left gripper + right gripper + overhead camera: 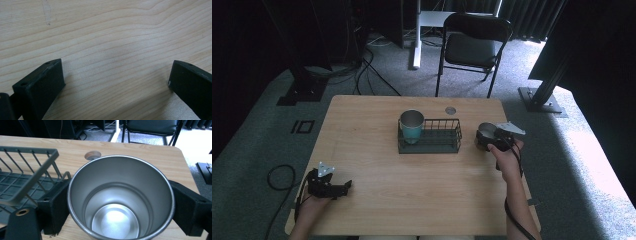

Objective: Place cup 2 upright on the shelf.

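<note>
Right gripper (120,205) clamps a steel cup (120,200) right of the wire rack (430,136), apparently for loading; left gripper (343,186) rests wide open, empty, lower left.

Two metal cups are sitting out: a teal cup (412,127) in the one wire basket (447,145) and a steel cup (485,133) beside it. Two grippers are showing, left gripper (343,187) and right gripper (490,140), and one folding chair (472,45) is standing behind the single table (412,200)
</note>
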A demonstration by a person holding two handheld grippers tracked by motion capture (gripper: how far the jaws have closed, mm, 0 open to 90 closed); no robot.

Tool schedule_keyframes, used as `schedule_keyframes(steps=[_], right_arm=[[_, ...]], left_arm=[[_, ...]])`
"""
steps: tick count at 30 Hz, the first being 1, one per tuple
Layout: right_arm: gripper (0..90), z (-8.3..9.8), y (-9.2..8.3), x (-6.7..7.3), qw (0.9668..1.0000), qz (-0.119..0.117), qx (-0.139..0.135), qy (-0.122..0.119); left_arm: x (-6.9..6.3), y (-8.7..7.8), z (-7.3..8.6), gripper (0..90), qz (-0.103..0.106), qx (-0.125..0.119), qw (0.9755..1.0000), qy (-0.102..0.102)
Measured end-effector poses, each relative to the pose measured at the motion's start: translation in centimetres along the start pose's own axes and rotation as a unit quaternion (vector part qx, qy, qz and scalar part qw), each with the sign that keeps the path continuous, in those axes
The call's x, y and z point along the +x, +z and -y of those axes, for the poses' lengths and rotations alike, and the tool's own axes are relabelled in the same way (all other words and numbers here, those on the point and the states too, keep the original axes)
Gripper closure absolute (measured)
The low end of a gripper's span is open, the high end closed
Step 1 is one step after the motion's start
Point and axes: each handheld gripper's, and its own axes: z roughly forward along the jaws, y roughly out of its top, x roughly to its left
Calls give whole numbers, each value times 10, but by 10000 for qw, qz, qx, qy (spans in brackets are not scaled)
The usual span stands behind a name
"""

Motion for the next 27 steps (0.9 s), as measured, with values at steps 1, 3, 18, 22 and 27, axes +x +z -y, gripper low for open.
schedule_keyframes(steps=[1, 3, 18, 22, 27], right_arm=[[131, -1, -1, 0, 10000, -6, -6, -19], [131, -5, -4, 0, 10000, -19, -31, -45], [131, -34, -23, 8, 9995, -151, -206, -158], [132, -42, -27, 12, 9993, -199, -242, -222], [132, -51, -29, 19, 9989, -261, -288, -275]], left_arm=[[0, 0, 0, 7, 0, 0, 10000, -3], [0, 0, 0, 7, 0, 0, 10000, -1], [0, 0, 0, 7, 0, 1, 10000, -2], [0, 0, 0, 7, 0, 1, 10000, -2], [0, 0, 0, 7, 0, -1, 10000, -4]])
